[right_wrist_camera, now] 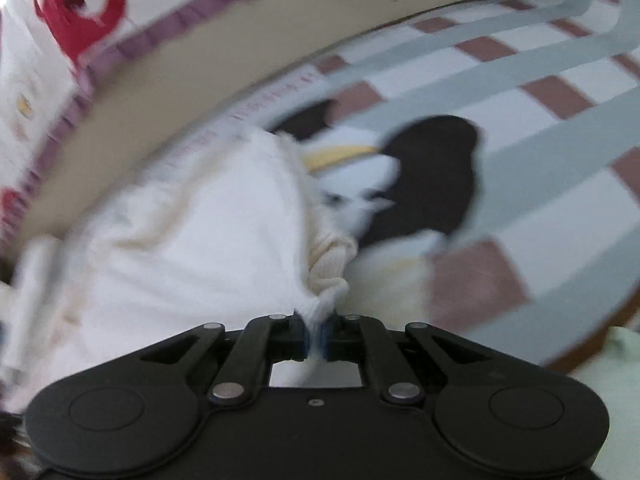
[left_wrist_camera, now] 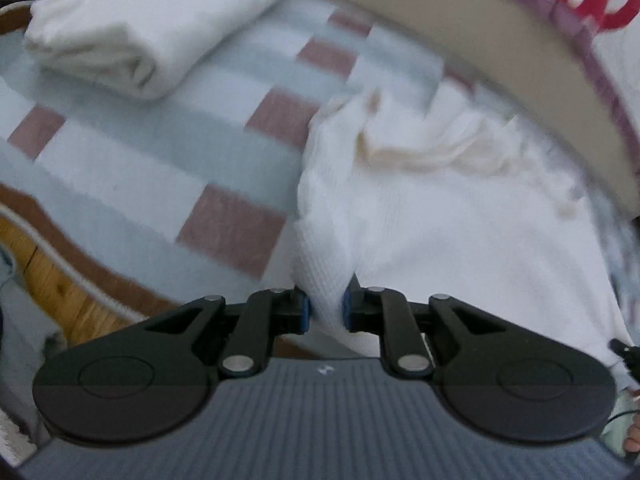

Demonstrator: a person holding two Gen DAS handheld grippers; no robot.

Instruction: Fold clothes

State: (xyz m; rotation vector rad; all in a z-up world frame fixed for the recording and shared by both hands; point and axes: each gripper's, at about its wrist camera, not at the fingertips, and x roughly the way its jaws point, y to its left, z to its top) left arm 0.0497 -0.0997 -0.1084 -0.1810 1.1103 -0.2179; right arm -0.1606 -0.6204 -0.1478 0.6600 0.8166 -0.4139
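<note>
On checked bedspread, rumpled white garment

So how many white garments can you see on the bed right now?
2. A folded white garment lies at the far left of the checked bedspread. A white knit garment is held by the left gripper and right gripper. Others may be hidden.

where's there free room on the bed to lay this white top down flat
The widest bare patch is the checked bedspread between the folded white cloth and the white garment that both tongs grip. On the right, bare stripes lie beyond the dark cartoon print. It is crowded by the beige headboard edge, where the garment bunches.
</note>
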